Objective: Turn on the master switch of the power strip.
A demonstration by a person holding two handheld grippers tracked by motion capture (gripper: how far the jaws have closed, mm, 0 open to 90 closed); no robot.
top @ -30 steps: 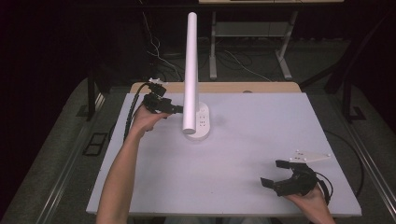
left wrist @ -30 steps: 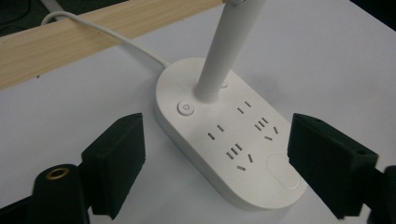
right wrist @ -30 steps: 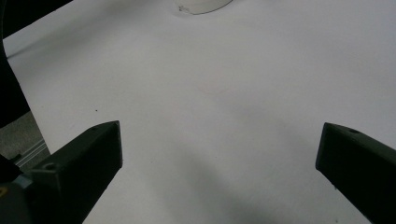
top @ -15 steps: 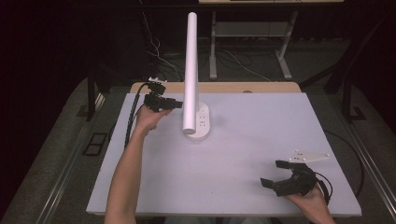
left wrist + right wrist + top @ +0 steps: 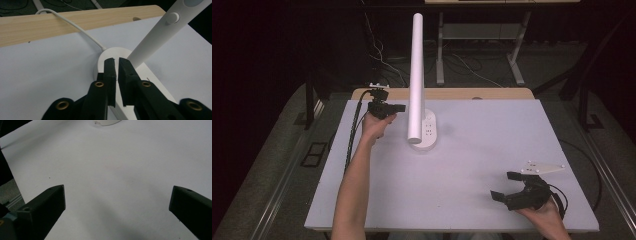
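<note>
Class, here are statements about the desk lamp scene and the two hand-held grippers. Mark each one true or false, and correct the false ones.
1. The right gripper has its jaws spread wide. True.
2. The left gripper clamps the lamp's cable. False: its jaws are nearly closed with nothing between them, and the cable lies beyond them.
3. The lamp stands on a round white base. True.
4. The right gripper rests against the lamp. False: it is over the near right part of the white table, well apart from the lamp.
5. The cable runs from the base toward the wooden edge. True.
</note>
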